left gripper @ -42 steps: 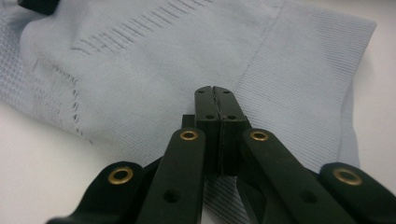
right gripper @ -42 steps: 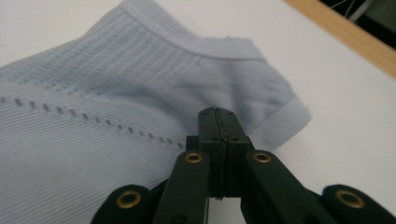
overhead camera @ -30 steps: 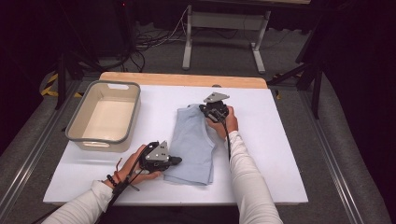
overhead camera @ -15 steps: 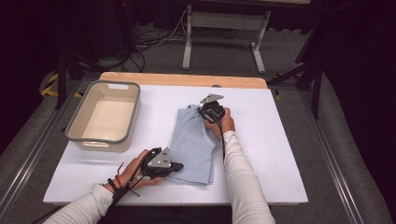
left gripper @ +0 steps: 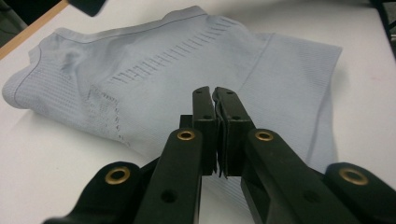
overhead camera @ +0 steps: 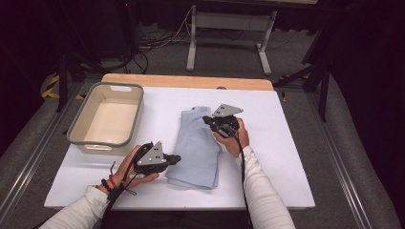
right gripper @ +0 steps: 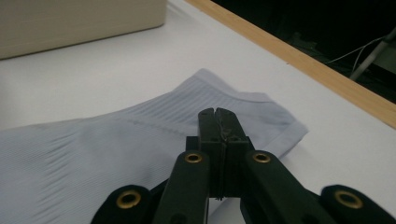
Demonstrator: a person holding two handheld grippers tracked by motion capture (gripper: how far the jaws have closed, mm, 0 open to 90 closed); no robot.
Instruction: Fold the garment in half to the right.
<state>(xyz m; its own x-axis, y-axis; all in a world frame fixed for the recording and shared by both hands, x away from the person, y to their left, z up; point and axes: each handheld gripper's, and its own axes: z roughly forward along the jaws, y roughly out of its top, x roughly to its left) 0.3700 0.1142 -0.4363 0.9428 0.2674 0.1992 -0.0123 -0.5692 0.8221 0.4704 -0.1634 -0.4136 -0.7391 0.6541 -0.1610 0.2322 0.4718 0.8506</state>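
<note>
A white table (overhead camera: 286, 157) with a wooden far edge stands on grey floor; a beige bin (overhead camera: 106, 119) sits at its left. The left gripper (overhead camera: 175, 158), jaws closed and empty, meets the folded light-blue garment (overhead camera: 198, 148) at its near-left edge. The right gripper (overhead camera: 206, 119), likewise closed and empty, hovers over its far end.

- A beige bin (overhead camera: 106, 117) with a grey rim is sitting on the left side of the white desk (overhead camera: 282, 143), open side up.
- A strip of bare wood (overhead camera: 186, 81) is running along the desk's far edge.
- A metal frame (overhead camera: 229, 28) is standing on the grey floor beyond the desk, with cables (overhead camera: 157, 40) lying beside it.
</note>
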